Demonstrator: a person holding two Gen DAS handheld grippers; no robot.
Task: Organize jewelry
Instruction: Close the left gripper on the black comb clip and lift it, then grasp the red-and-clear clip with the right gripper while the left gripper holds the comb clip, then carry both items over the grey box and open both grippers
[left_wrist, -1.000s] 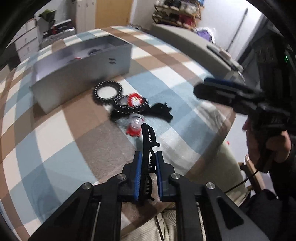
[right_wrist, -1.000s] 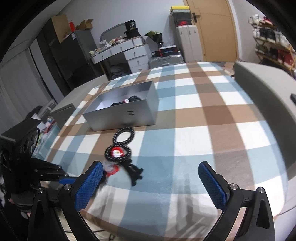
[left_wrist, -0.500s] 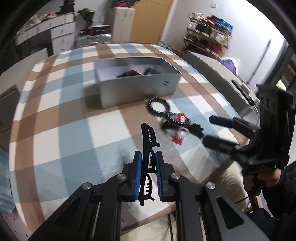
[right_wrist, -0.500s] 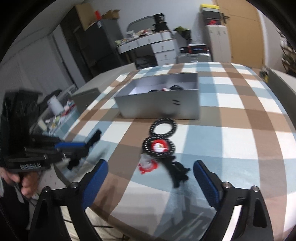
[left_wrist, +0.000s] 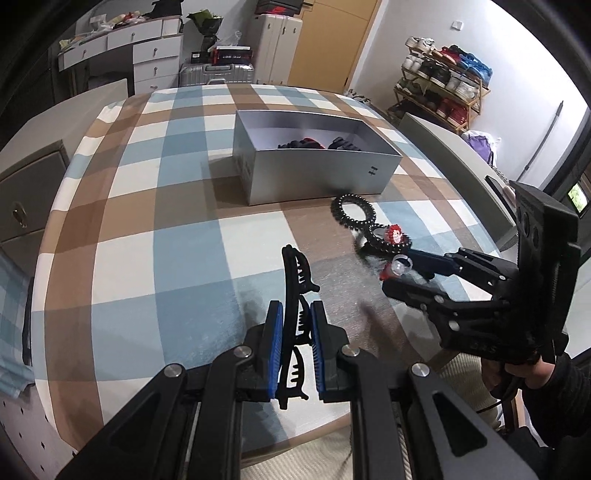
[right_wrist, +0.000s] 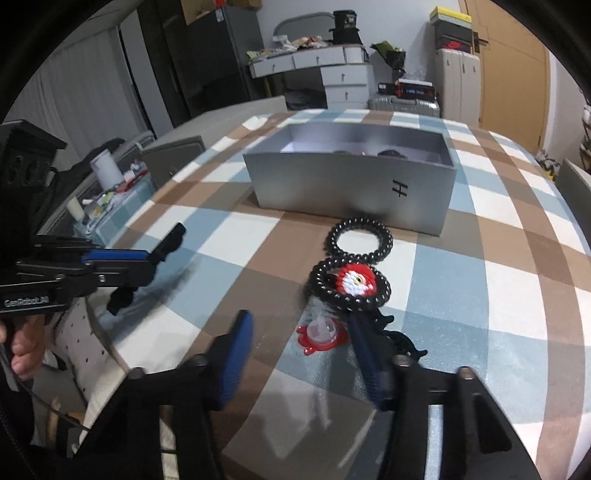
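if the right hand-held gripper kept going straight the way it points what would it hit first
Most likely the small red-and-clear hair accessory, lying on the checked tablecloth just ahead, between the closing fingers of the right hand-held gripper. The pads are not on it yet; depth is hard to judge.

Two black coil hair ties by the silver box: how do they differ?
The plain coil tie lies nearer the silver box; the decorated coil tie lies nearer the right gripper. The plain one's centre shows bare tablecloth; the decorated one carries a red-and-white charm. In the right wrist view the decorated one looks slightly wider, perhaps only because it is closer. Both are black spiral rings lying flat, touching each other.
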